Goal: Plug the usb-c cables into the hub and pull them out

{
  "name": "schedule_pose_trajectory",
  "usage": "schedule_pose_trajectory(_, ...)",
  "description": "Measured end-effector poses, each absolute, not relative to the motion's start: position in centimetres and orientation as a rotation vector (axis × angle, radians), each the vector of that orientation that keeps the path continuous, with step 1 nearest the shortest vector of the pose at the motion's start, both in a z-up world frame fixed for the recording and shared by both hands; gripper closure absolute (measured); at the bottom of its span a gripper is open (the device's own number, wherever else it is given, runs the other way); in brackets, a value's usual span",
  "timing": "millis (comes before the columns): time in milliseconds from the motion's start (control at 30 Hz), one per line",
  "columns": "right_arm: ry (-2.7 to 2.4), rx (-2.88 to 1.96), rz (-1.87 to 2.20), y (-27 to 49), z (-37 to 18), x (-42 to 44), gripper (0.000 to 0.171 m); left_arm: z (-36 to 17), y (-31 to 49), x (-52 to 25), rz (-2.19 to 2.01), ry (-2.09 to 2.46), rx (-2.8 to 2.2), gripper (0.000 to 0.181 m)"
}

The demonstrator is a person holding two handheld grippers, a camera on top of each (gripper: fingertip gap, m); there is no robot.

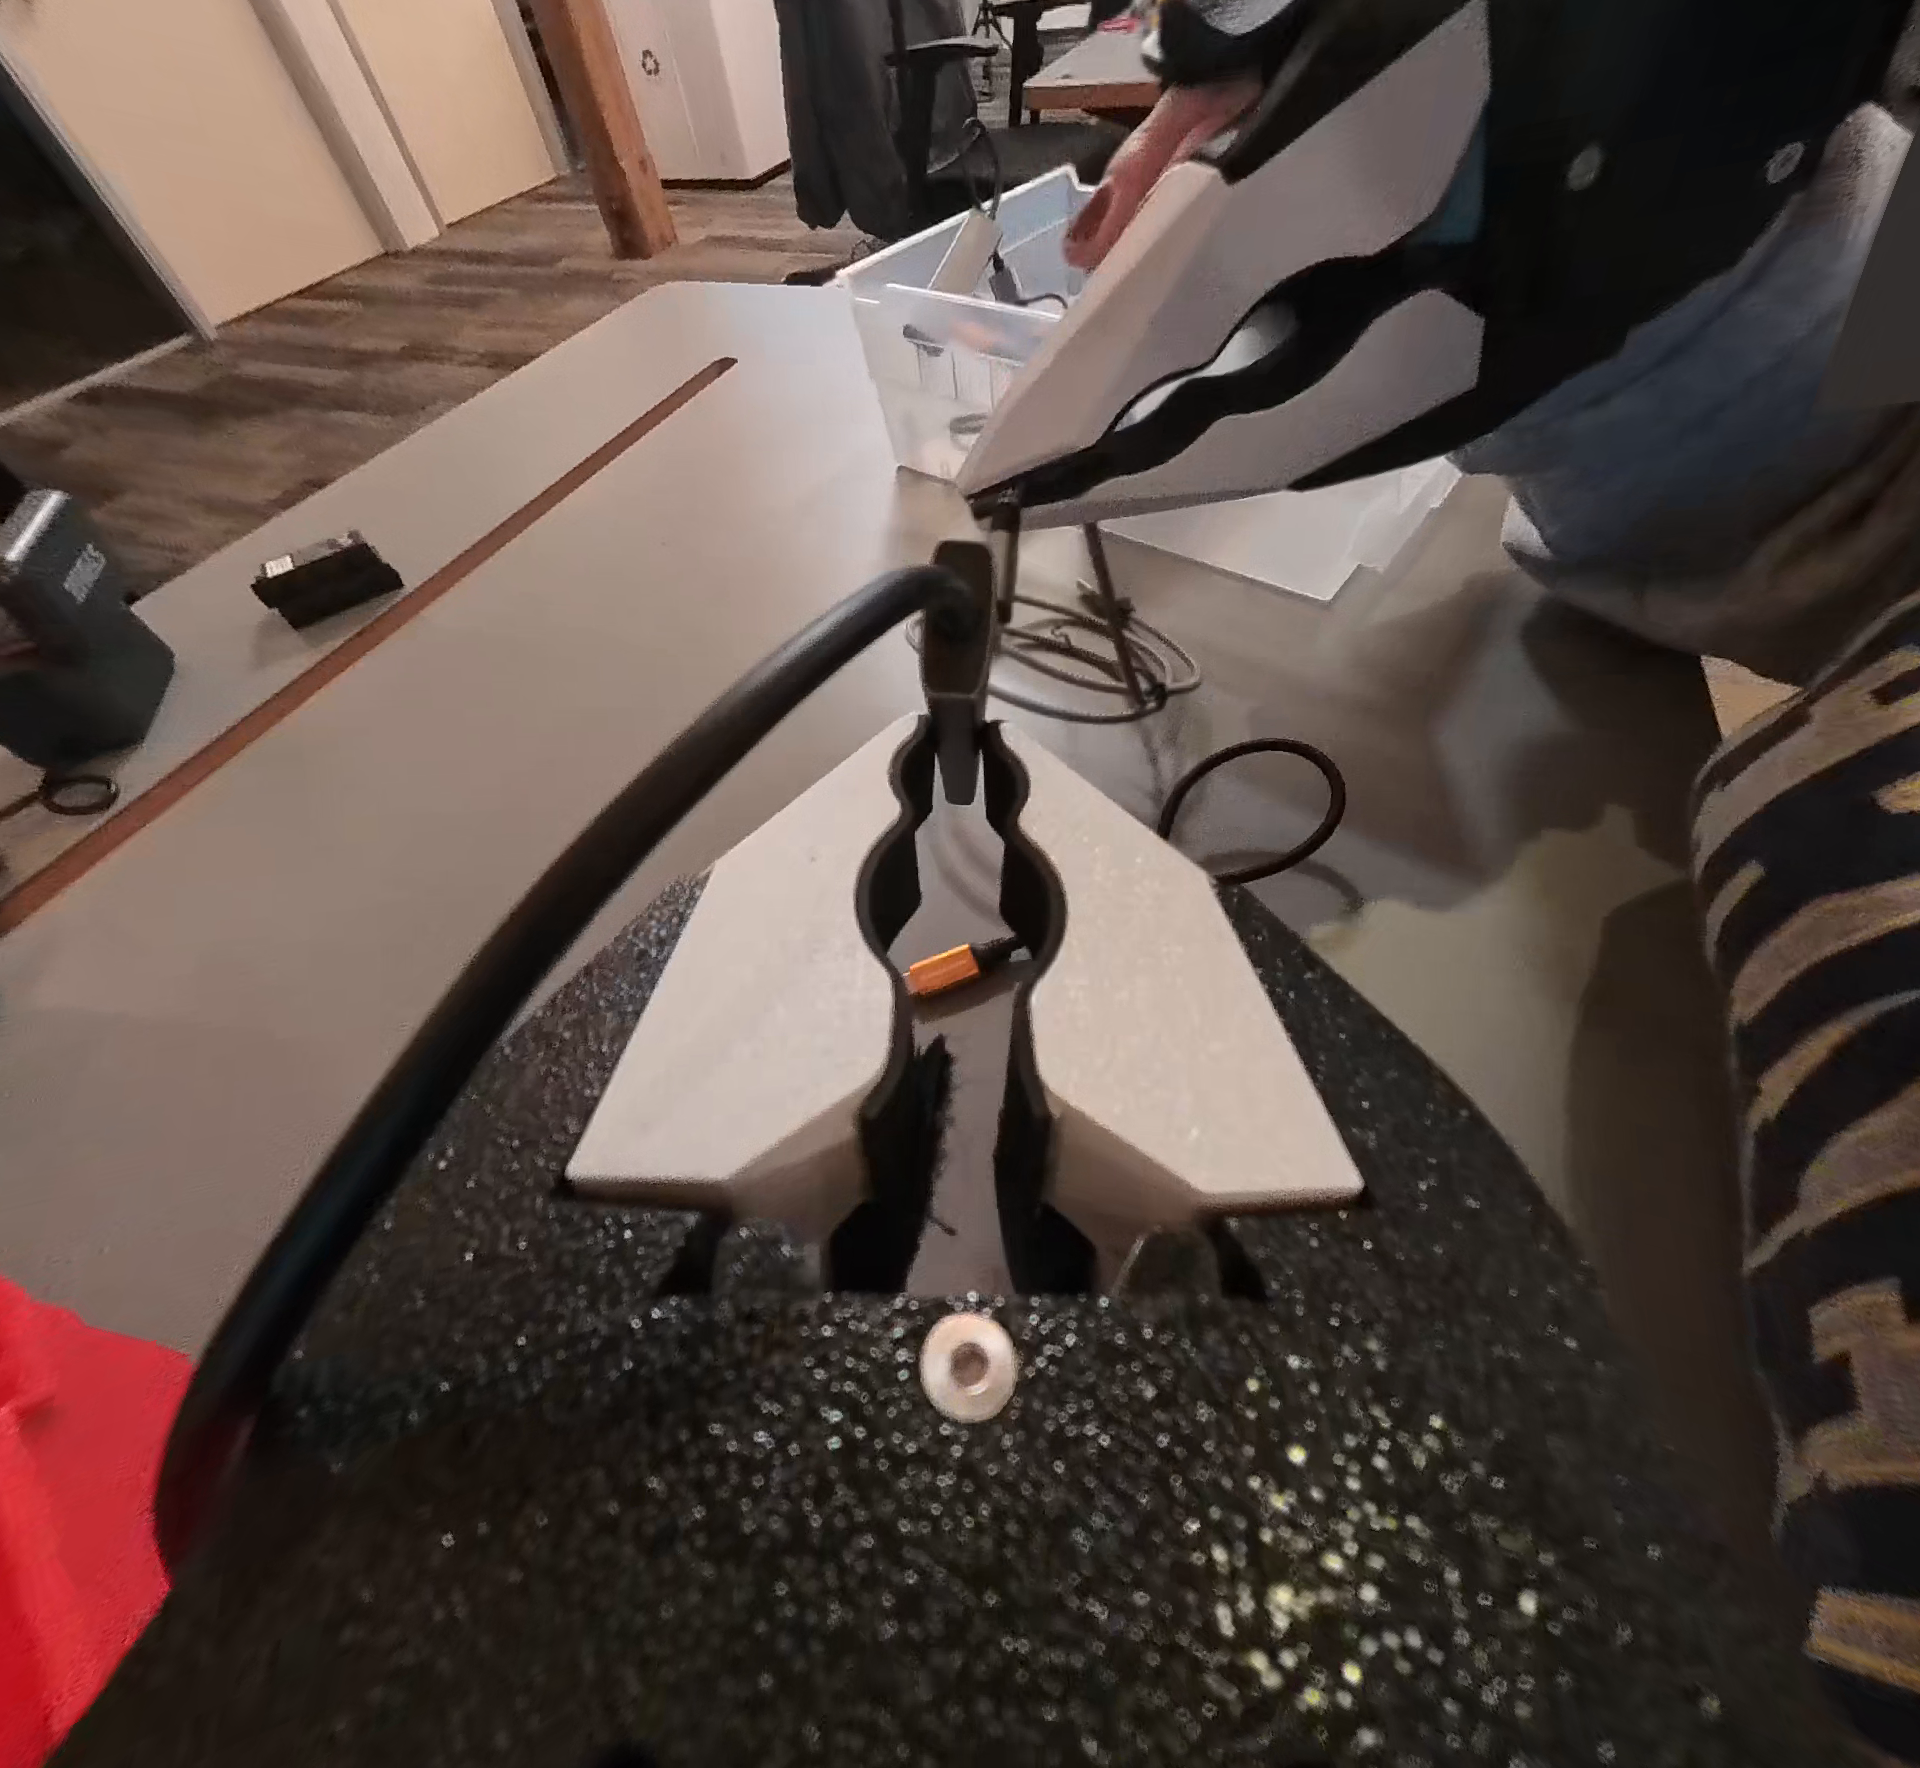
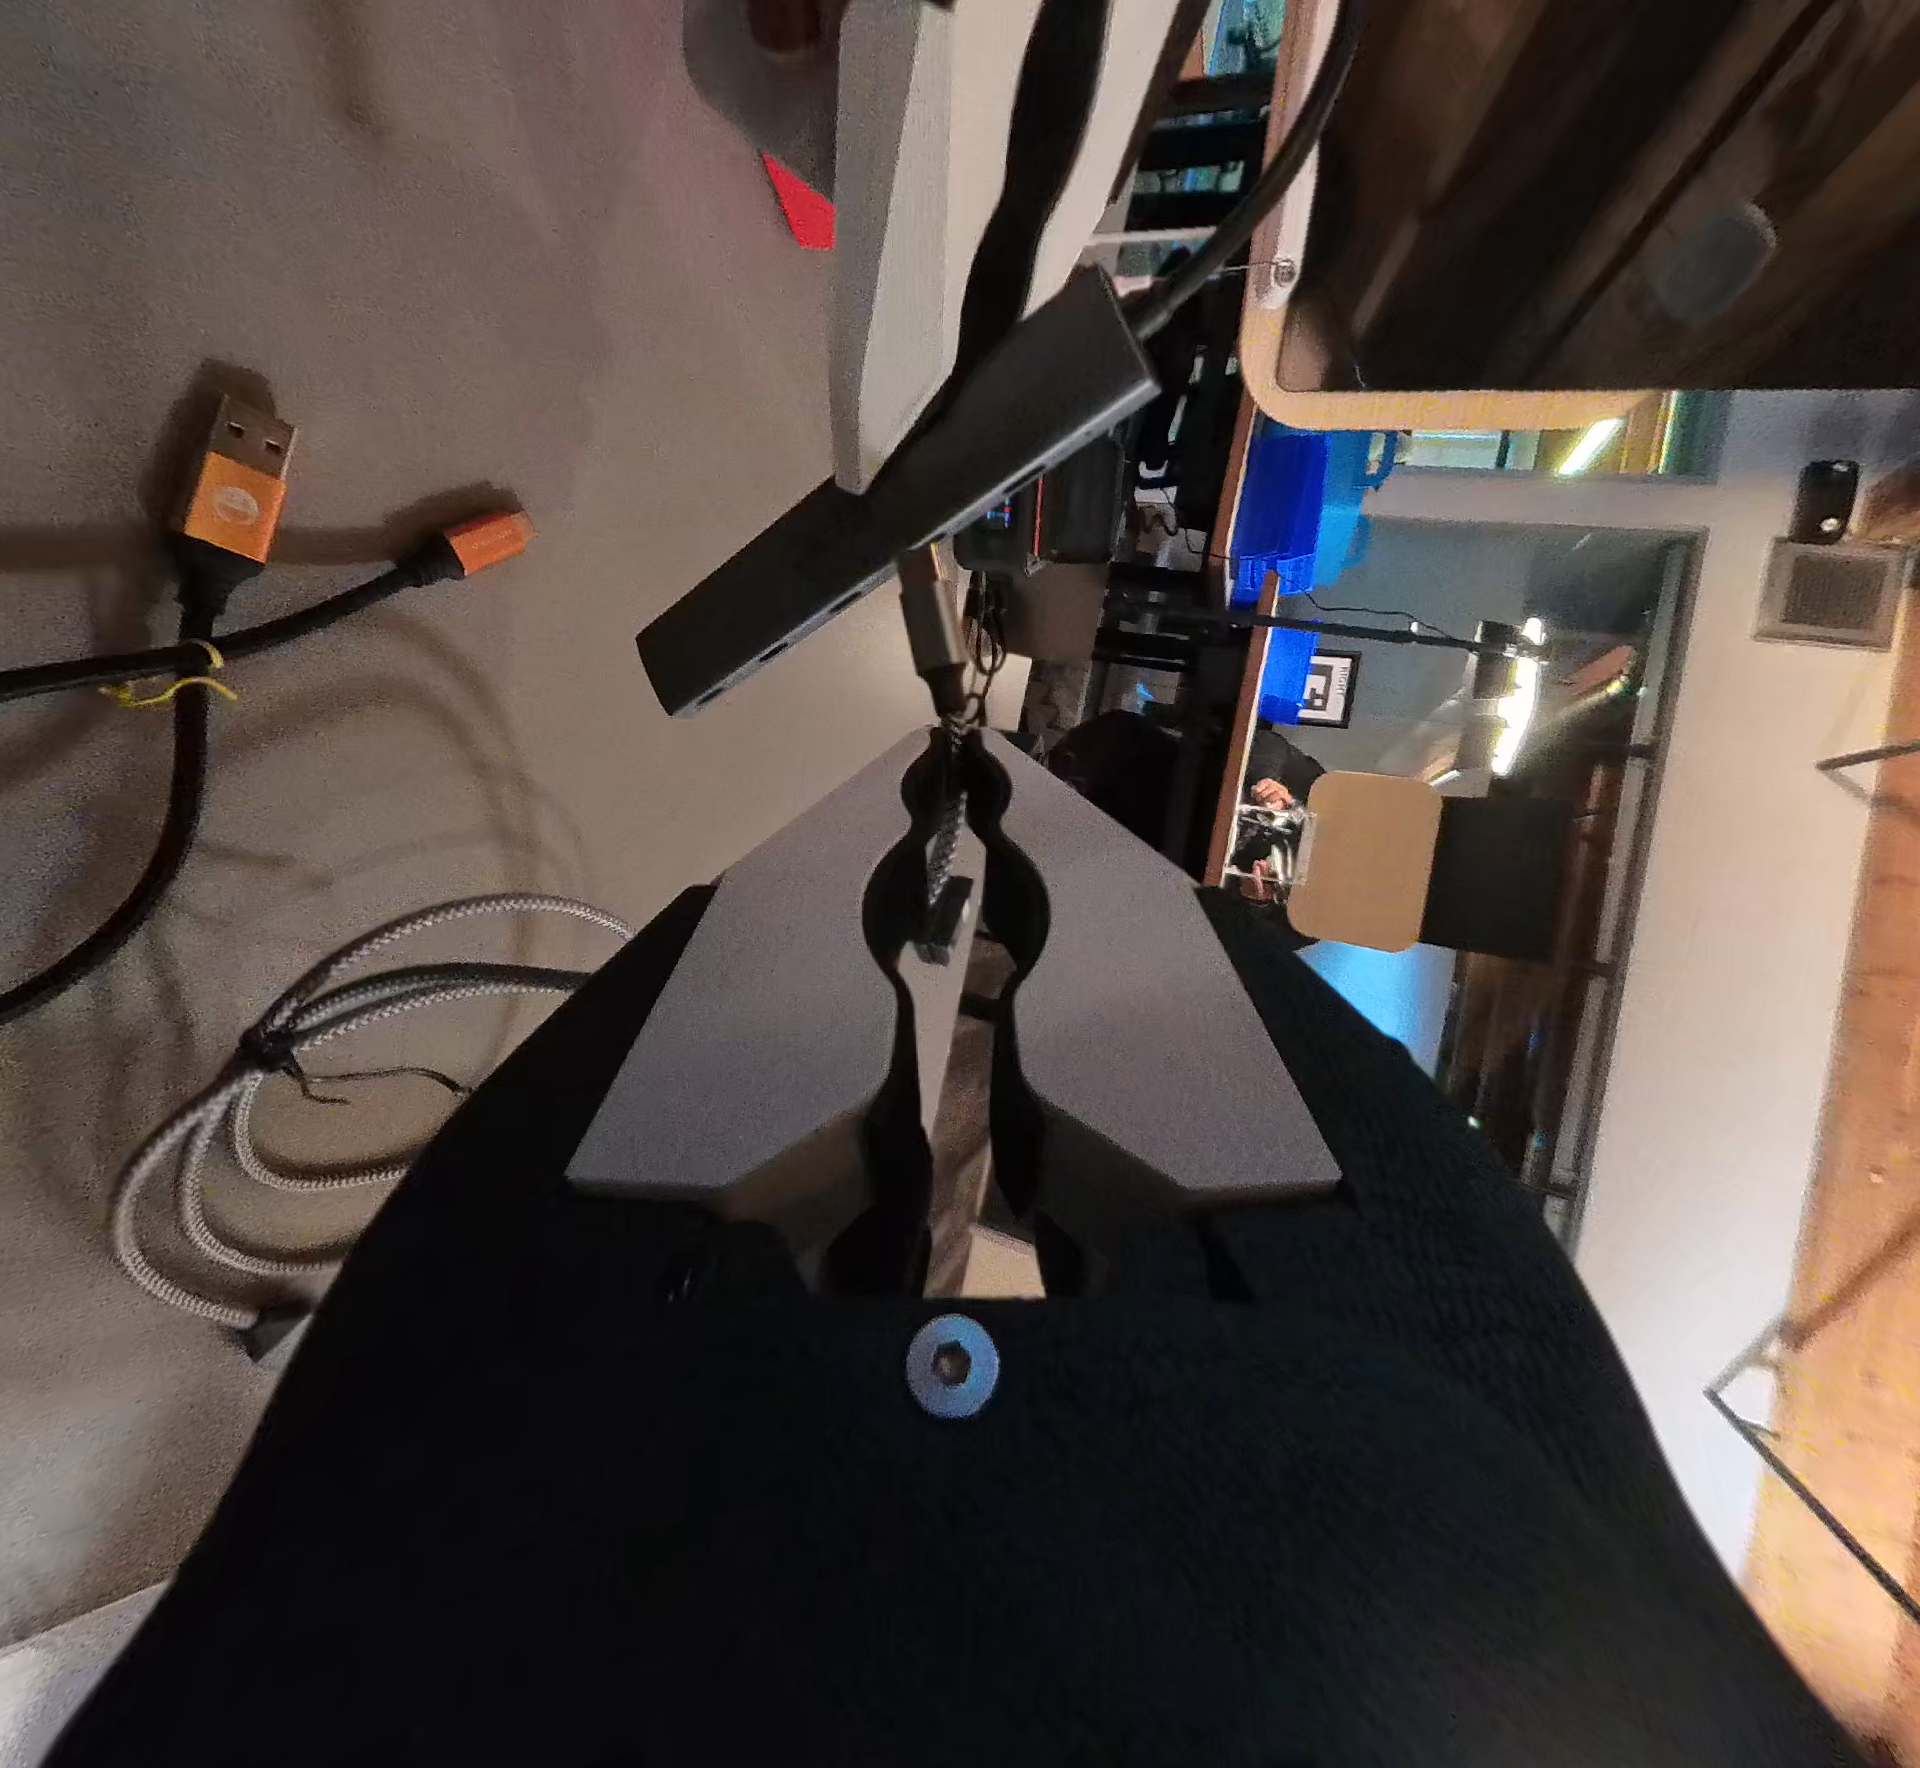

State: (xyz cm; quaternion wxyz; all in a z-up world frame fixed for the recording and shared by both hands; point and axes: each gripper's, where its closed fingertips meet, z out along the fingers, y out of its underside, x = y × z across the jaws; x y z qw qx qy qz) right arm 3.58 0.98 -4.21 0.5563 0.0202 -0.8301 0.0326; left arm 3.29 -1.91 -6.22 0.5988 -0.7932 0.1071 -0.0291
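My left gripper (image 1: 956,731) is shut on the slim dark grey hub (image 1: 954,669), seen edge-on and held above the table. The hub's own black cable (image 1: 582,866) arcs off to the left. My right gripper (image 2: 951,739) is shut on a grey braided usb-c cable (image 2: 940,845) just behind its metal plug (image 2: 928,622). The plug's tip meets the hub's (image 2: 894,503) long side with the ports. In the left wrist view the right gripper (image 1: 982,500) reaches down from the upper right onto the hub. An orange usb-c plug (image 2: 483,542) lies on the table.
An orange USB-A plug (image 2: 234,471) and a coil of braided cable (image 2: 260,1147) lie on the grey table (image 1: 520,575). A clear plastic bin (image 1: 935,316) stands behind the hub. A small black box (image 1: 327,575) and a dark device (image 1: 73,669) sit far left. A patterned sleeve (image 1: 1818,1095) is at right.
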Motion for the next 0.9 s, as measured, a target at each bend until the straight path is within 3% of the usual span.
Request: schedule_pose_trajectory(900,-1.927,0.18,-0.15,0.6,-4.9,3.0,0.169,-7.4,-1.4,3.2,-0.065,0.225,-1.913,0.174)
